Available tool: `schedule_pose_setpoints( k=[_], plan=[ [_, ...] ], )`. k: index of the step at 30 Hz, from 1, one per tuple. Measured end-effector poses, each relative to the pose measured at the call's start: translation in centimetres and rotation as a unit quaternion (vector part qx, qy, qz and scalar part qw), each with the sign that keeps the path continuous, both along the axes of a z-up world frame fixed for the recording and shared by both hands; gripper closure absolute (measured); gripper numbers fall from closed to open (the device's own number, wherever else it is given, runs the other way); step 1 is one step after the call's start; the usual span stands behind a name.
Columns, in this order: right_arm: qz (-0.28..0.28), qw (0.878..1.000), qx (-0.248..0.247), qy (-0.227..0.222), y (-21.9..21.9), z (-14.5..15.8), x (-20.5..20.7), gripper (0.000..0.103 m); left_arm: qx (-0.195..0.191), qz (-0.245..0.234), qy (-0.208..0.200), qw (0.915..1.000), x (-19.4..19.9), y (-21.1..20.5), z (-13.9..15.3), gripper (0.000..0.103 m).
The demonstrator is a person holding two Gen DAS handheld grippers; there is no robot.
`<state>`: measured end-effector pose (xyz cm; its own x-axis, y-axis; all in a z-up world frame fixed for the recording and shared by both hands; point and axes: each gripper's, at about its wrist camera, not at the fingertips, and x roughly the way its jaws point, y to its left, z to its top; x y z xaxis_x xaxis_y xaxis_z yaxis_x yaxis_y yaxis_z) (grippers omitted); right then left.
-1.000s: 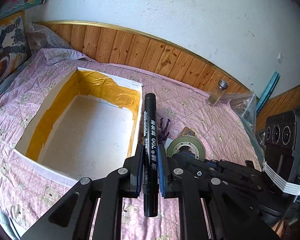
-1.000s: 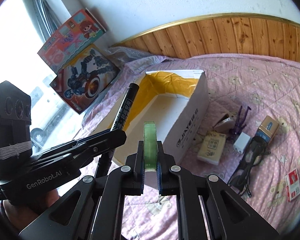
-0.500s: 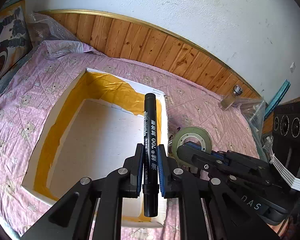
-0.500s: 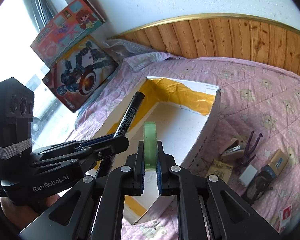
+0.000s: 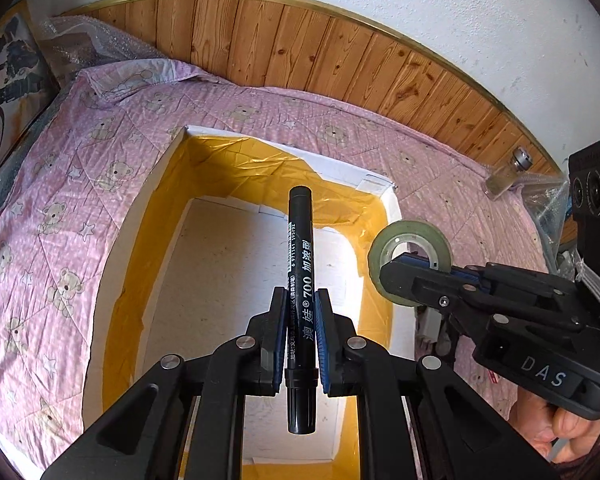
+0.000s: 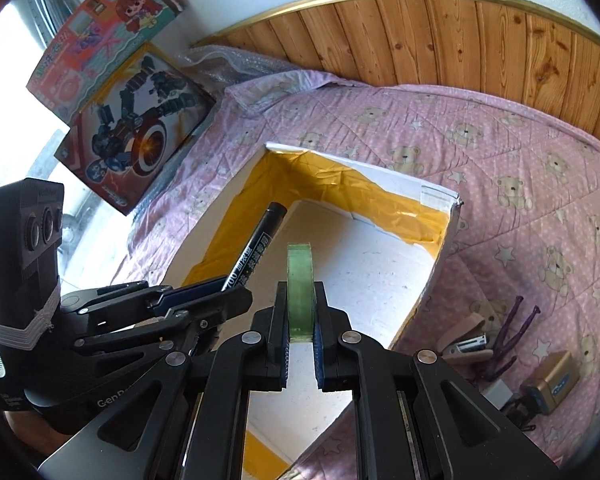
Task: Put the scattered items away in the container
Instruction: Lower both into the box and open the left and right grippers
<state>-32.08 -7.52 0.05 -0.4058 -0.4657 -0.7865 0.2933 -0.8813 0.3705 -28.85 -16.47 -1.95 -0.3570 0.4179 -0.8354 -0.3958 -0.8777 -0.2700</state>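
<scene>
Both grippers hang over the open box [image 5: 388, 200], a white carton lined with yellow tape, sitting on the pink bear-print quilt [image 5: 60, 208]. The left gripper [image 5: 302, 340] has its jaws clamped narrow on a black marker [image 5: 300, 264], held lengthwise along the fingers, far end pointing over the box floor; white print on the barrel reads "700" among Chinese characters. Just to its right, the right gripper [image 6: 300, 344] pinches a roll of greenish tape [image 6: 299, 292] edge-on, jaws closed on its sides, the roll upright above the box's inside. From the left view that gripper's body shows "DAS"; from the right view the other body shows "GenR", the rest cut off. A hand [image 5: 560, 432] wraps the right handle. Outside the box on the quilt lie a stapler [image 6: 466, 342], a purple clip [image 6: 512, 332] and a small gold box [image 6: 556, 380]. Two toy boxes [image 6: 132, 128] lean by the window
</scene>
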Motion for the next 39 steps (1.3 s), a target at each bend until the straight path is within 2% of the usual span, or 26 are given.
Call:
schedule_pose_setpoints(
  k=[4, 12, 22, 28, 30, 32, 39],
  plan=[
    [0.011, 0.999, 0.022, -0.028, -0.9, -0.9, -2.5, 0.093, -0.017, -0.006, -0.008, 0.9998, -1.7, 0.5, -1.0, 0.089],
    [0.028, 0.994, 0.078, -0.070, -2.6, -3.4, -6.5, 0.093, -0.029, 0.000, -0.050, 0.9983, -5.2, 1.1, -4.2, 0.089],
    [0.037, 0.983, 0.131, -0.124, -4.4, -7.1, -10.0, 0.092, -0.026, 0.025, -0.080, 0.9961, -8.9, 0.6, -7.2, 0.089],
    [0.030, 0.980, 0.146, -0.128, -4.4, -7.8, -11.4, 0.088, -0.030, 0.048, -0.092, 0.9941, -10.5, 0.2, -8.8, 0.089],
    [0.027, 0.980, 0.147, -0.133, -4.4, -7.9, -11.6, 0.088, -0.035, 0.056, -0.097, 0.9931, -11.0, -0.1, -9.4, 0.086],
    [0.024, 0.980, 0.149, -0.133, -4.2, -7.9, -11.6, 0.087, -0.032, 0.066, -0.105, 0.9918, -11.4, -0.6, -9.8, 0.078],
    [0.018, 0.982, 0.145, -0.123, -3.3, -6.7, -10.5, 0.086, -0.026, 0.068, -0.103, 0.9920, -11.0, -1.6, -8.8, 0.077]
  ],
)
